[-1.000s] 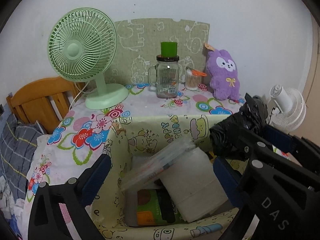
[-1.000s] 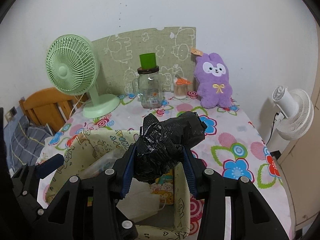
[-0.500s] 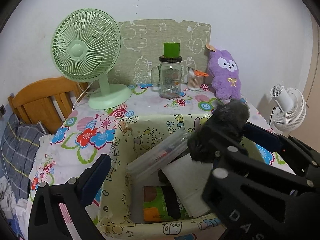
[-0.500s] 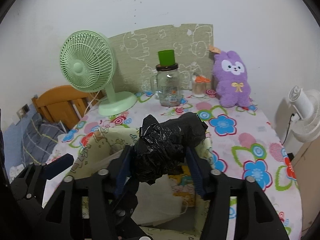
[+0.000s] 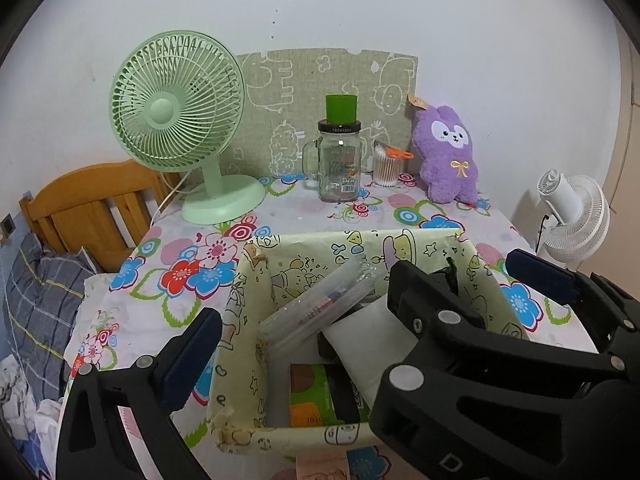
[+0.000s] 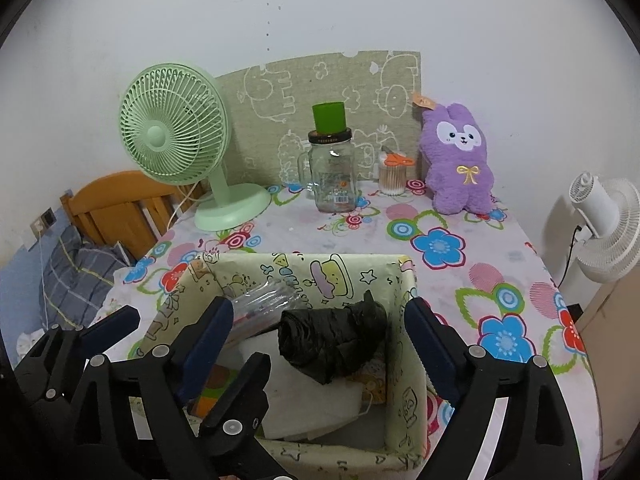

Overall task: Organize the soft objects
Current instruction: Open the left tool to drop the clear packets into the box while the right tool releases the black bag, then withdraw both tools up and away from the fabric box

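A crumpled black plastic bag (image 6: pixel 332 340) lies inside the yellow cartoon-print box (image 6: pixel 320 276), on top of a white soft pack (image 6: pixel 312 400). My right gripper (image 6: pixel 318 316) hangs over the box with its jaws opening. The bag sits between them, and neither pad touches it. In the left wrist view the right gripper (image 5: pixel 468 276) reaches in from the right and hides most of the bag. My left gripper (image 5: pixel 320 344) is open over the box (image 5: pixel 320 248). Only its left pad (image 5: pixel 192 354) shows. A purple plush rabbit (image 6: pixel 460 168) stands at the back right.
The box also holds a clear plastic pack (image 5: pixel 320 304) and a green-orange packet (image 5: pixel 312 400). A green fan (image 6: pixel 176 140), a glass jar (image 6: pixel 332 176) with a green cup and a swab pot (image 6: pixel 392 180) stand at the back. A white fan (image 6: pixel 604 224) stands beyond the right edge.
The right gripper, which was shut on the black bag above the box, has spread its jaws wide. The bag has dropped into the box. The left gripper has barely moved.
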Motion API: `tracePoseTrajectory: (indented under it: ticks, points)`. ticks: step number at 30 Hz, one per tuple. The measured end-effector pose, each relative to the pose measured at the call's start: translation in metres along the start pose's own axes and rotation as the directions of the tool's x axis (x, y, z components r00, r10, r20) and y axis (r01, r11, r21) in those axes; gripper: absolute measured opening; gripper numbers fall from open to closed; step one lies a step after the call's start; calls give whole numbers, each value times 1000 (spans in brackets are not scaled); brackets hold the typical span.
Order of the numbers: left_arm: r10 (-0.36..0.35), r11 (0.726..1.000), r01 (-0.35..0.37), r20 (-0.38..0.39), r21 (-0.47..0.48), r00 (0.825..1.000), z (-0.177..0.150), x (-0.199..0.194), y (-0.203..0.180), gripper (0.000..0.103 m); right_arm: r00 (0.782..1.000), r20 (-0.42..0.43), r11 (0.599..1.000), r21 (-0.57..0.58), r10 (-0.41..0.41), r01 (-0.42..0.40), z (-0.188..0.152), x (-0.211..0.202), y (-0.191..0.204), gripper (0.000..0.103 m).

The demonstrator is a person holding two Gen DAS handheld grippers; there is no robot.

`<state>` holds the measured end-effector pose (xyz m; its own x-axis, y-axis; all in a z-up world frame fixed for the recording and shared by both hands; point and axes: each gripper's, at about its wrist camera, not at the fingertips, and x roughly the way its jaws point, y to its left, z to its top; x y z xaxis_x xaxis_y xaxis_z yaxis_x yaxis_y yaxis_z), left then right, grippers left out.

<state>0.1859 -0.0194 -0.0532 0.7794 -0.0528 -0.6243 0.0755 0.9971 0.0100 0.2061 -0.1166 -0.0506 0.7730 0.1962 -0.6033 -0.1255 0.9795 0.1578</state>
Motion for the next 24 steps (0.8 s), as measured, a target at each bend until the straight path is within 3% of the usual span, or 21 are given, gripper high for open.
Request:
tracePoseTrajectory:
  ticks: [24]
  points:
    - [-12, 1000, 14, 110, -15, 994, -7, -70, -9, 103, 987, 144, 998, 14, -69, 68, -7, -86, 6, 95]
